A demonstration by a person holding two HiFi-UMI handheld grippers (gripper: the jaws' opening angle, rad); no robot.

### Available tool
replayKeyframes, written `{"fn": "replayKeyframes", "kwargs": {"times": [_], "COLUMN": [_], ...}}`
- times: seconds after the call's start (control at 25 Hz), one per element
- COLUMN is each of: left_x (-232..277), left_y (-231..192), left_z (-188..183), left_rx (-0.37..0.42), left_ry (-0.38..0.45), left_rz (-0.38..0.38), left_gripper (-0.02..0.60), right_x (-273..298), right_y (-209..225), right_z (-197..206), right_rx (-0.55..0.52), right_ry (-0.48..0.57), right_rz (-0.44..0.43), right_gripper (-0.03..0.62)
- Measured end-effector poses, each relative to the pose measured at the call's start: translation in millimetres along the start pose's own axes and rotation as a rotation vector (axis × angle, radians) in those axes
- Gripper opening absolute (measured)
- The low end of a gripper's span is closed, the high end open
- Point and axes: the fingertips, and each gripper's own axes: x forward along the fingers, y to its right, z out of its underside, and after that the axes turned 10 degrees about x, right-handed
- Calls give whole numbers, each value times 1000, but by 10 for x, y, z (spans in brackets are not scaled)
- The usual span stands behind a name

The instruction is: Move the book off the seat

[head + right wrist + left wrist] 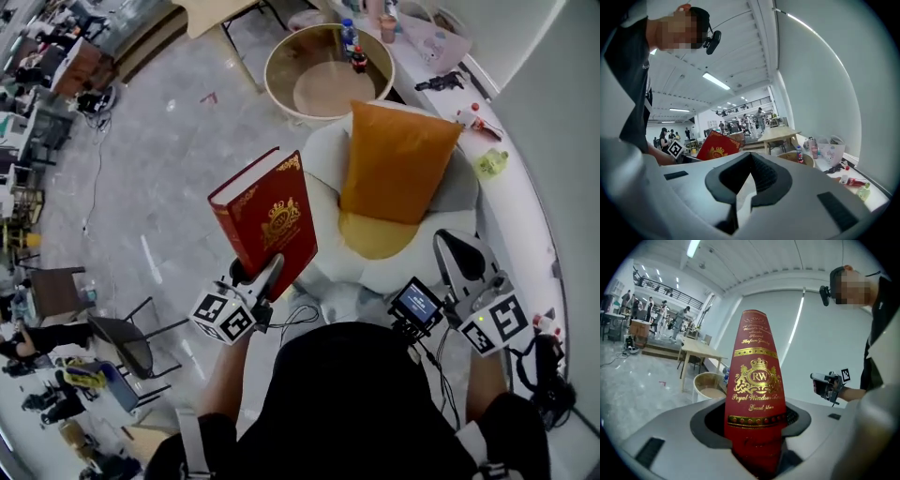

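Left gripper (pixel 265 279): jaws clamped on the lower edge of the red book (pixel 270 217), one pad on each cover; the left gripper view confirms the book (pixel 757 385) wedged between the two pads and standing up from them.

Book position: off the armchair (pixel 323 150), held in the air just beside the chair's left arm as the head view shows it, over bare floor. It stands near upright and slightly tilted, gilt crest cover facing the camera.

Armchair: white, with an orange cushion (pixel 398 159) propped against its back and a yellow seat pad (pixel 375 234) showing below it.

Right gripper (pixel 457 251): at the near right corner of the armchair, apart from the book. Its own view shows the jaw tips (pixel 752 154) brought together with nothing between them.

Beyond the armchair – a round tub (pixel 328 70).
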Motion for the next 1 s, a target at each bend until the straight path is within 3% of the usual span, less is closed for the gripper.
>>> {"fn": "replayKeyframes", "kwargs": {"times": [0.24,0.52,0.68,1.0], "left_x": [-940,-1797,-2106,-2636], "left_y": [-873,-1917,-2374,-2867], "left_z": [-168,-156,-97,-191], "left_rx": [-30,-66,-106,-96], "left_ry": [119,207,239,288], "left_rz": [-86,-99,-76,-81], "left_gripper": [259,259,259,259], "right_x": [838,1730,2162,2644], "right_y": [-973,-2096,-2470,-3005], "right_z": [108,242,327,328], "right_rx": [-56,-117,-159,-204], "right_ry": [-13,-28,-41,-56], "right_rz": [-49,-55,-40,-50], "right_gripper": [11,11,11,11]}}
